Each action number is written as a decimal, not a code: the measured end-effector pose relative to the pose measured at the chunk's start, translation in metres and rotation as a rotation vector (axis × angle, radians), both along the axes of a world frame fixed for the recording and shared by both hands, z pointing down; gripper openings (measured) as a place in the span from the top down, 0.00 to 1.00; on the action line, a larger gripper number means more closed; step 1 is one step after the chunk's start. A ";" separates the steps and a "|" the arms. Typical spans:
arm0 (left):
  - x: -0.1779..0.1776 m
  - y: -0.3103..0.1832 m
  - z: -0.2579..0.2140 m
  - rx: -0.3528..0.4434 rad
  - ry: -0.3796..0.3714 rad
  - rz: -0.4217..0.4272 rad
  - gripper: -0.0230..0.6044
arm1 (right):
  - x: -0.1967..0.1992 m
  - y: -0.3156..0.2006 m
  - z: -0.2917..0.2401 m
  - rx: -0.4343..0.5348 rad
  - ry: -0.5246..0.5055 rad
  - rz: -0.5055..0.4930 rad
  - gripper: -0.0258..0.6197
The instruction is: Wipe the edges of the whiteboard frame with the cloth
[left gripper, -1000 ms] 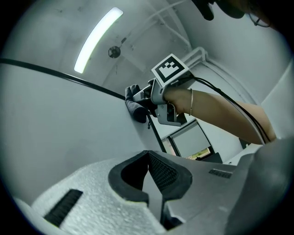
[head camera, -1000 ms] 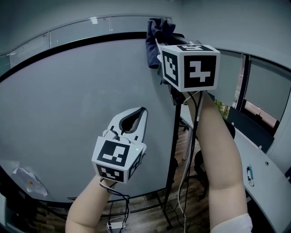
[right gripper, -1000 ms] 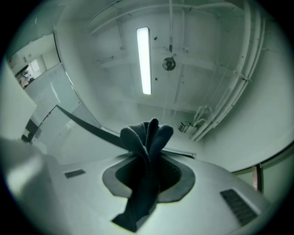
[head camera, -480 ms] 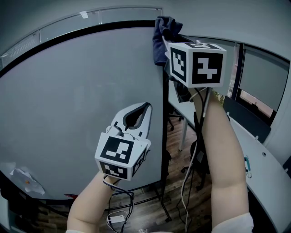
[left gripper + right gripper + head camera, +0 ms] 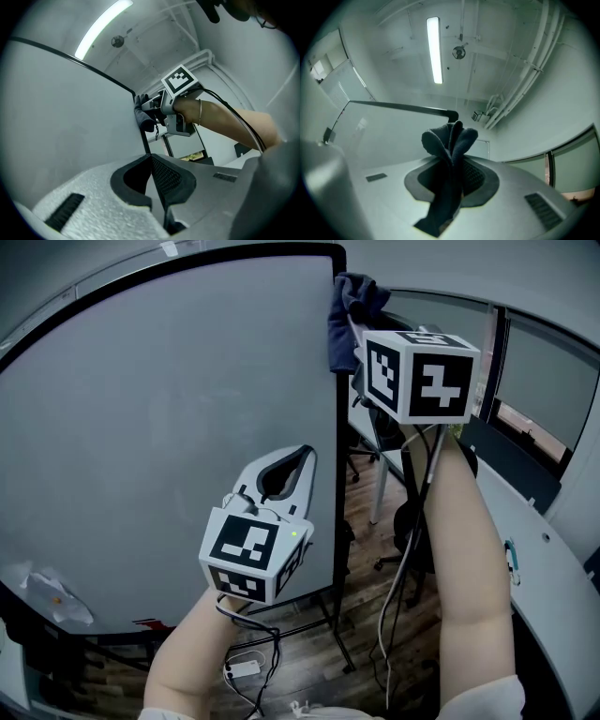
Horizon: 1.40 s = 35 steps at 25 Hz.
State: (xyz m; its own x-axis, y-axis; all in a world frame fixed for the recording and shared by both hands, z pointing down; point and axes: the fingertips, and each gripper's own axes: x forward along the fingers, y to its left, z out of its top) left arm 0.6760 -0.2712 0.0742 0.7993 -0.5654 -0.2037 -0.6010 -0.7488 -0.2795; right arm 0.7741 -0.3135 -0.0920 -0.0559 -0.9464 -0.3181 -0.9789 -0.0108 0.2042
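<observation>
The whiteboard [image 5: 141,427] fills the left of the head view; its black frame [image 5: 339,427] runs down the right side. A dark blue cloth [image 5: 349,310] rests against that right edge, just below the top corner. My right gripper [image 5: 352,334] is shut on the cloth, its marker cube [image 5: 422,371] facing me. In the right gripper view the cloth [image 5: 449,140] bunches out between the jaws of the right gripper [image 5: 452,161], with the frame corner [image 5: 450,112] behind. My left gripper [image 5: 300,457] hangs lower before the board, shut and empty; its jaws meet in the left gripper view [image 5: 151,158].
A curved desk [image 5: 553,587] with a pen [image 5: 511,563] lies at the right, with an office chair [image 5: 412,521] beside the board's stand [image 5: 333,634]. Cables [image 5: 244,671] trail on the wooden floor. A crumpled wrapper [image 5: 47,592] sits at the board's lower left.
The right gripper has carried the cloth off the frame's top right corner and a little way down the right edge. The left gripper has stayed shut at about the same place.
</observation>
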 end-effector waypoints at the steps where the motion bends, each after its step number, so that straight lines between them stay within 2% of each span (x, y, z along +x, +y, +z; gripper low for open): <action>1: 0.002 0.001 0.005 -0.009 -0.003 0.000 0.93 | 0.001 -0.001 0.008 -0.008 0.008 0.001 0.84; 5: 0.011 0.004 0.029 -0.039 -0.031 0.019 0.93 | 0.009 -0.002 0.042 -0.027 0.046 0.043 0.84; 9: 0.013 0.008 0.043 -0.066 -0.020 0.029 0.93 | 0.006 -0.001 0.068 -0.031 0.059 0.074 0.85; 16: 0.013 0.007 0.077 -0.127 -0.022 0.030 0.93 | 0.005 0.001 0.110 -0.078 0.048 0.076 0.85; 26: 0.012 0.003 0.129 -0.172 -0.067 0.014 0.93 | 0.005 0.000 0.188 -0.148 0.014 0.084 0.85; 30: 0.011 -0.001 0.151 -0.221 -0.061 0.007 0.93 | 0.003 0.000 0.219 -0.187 0.038 0.096 0.85; 35: 0.012 -0.002 0.185 -0.268 -0.065 0.002 0.93 | 0.005 -0.001 0.262 -0.244 0.016 0.084 0.85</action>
State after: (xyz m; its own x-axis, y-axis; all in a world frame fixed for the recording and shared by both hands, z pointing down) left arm 0.6880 -0.2729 0.2592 0.8069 -0.5907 0.0050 -0.5867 -0.8024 -0.1093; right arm 0.7786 -0.3143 0.1697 0.0229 -0.9966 -0.0796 -0.9732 -0.0404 0.2265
